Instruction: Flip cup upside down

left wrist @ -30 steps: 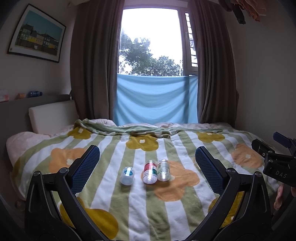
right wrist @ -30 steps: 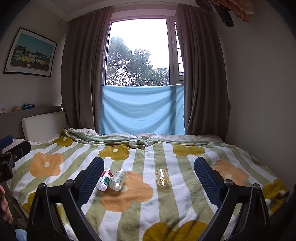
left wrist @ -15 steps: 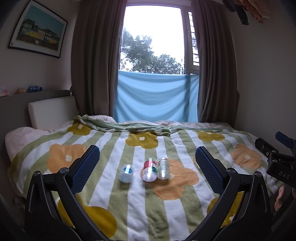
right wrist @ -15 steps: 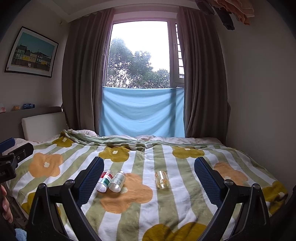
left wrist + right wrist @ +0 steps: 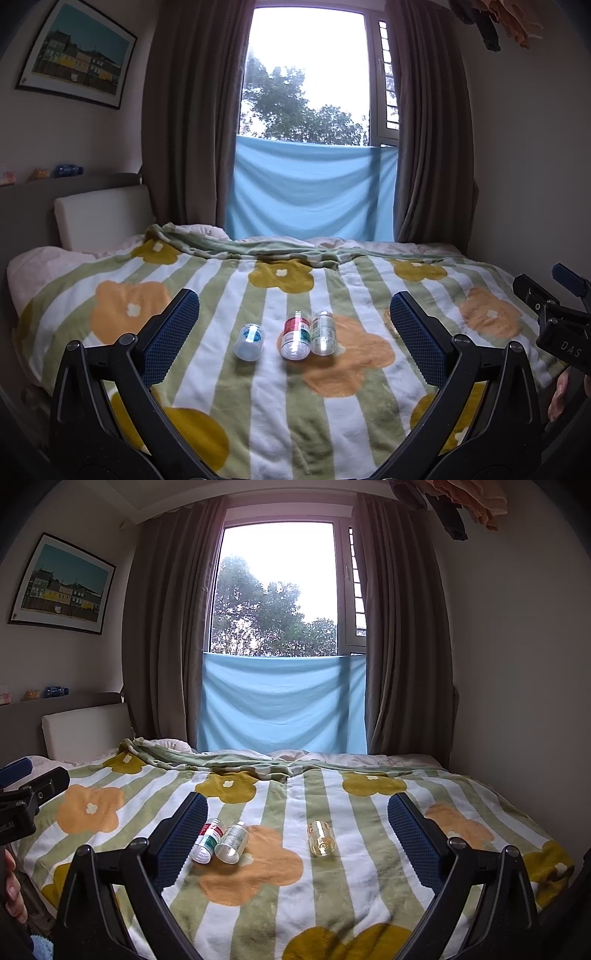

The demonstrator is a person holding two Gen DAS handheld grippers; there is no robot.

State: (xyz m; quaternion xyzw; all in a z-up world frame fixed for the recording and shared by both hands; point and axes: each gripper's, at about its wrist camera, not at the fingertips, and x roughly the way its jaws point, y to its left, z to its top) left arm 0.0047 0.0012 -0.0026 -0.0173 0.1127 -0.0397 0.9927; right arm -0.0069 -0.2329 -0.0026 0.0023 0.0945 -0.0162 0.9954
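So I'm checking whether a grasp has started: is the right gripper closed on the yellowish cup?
No, the right gripper is open, and the yellowish cup lies untouched on its side on the blanket.

place: home bedroom | I'm facing a bed with flowered blanket | curtained window at centre top | framed picture hanging upper left

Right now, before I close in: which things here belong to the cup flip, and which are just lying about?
Job: left gripper and right gripper, both open; blue-label cup, red-label cup, green-print cup and yellowish cup, all on their sides on the blanket. I cannot tell which one is meant.
Lying about: pillow, framed picture, blue cloth.
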